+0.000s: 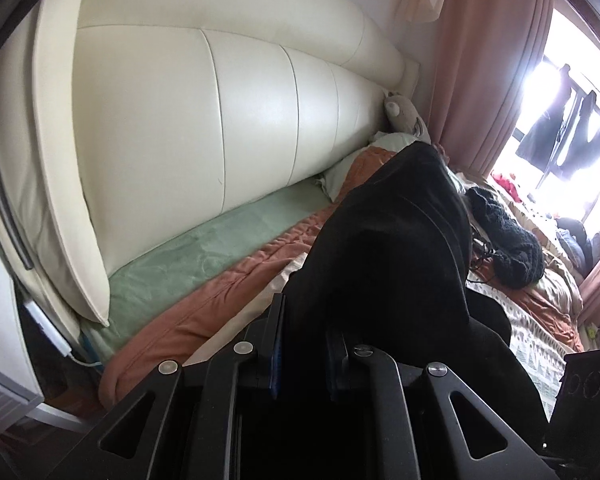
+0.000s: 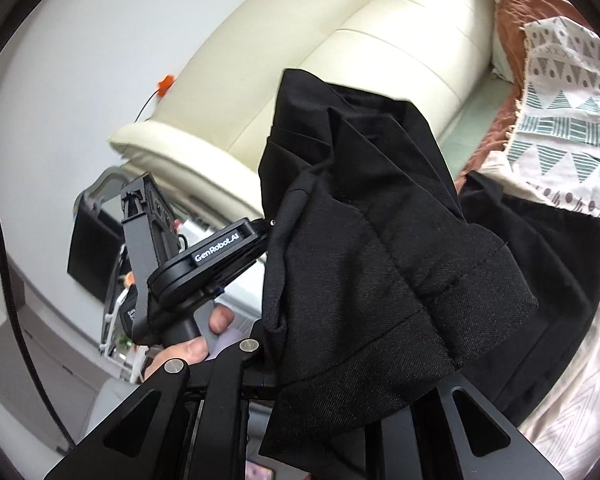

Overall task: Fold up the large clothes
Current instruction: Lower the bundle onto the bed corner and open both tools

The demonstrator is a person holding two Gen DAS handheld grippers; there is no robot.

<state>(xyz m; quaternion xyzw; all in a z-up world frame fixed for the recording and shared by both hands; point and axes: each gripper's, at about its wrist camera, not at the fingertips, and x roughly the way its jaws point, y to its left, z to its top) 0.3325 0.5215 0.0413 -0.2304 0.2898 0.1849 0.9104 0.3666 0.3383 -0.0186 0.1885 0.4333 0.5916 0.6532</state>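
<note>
Both hand-held grippers pinch the black woven garment [image 2: 380, 264], bunched up mid-frame above the bed: the left hand-held gripper [image 1: 304, 344] and the right hand-held gripper [image 2: 340, 396]. The cream padded headboard [image 1: 180, 128] crowds the upper left; a dark knitted sweater [image 1: 512, 240] lies right, on the patterned bedspread [image 2: 560, 120].

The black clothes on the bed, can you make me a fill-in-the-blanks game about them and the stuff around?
1. The garment held up by both tools is coloured ____.
2. The padded headboard behind the bed is coloured ____.
3. In the left wrist view, the stuffed toy leans against the headboard near the pink ____.
4. The left tool is shut on the ____.

Missing words: black; cream; curtain; garment
</note>
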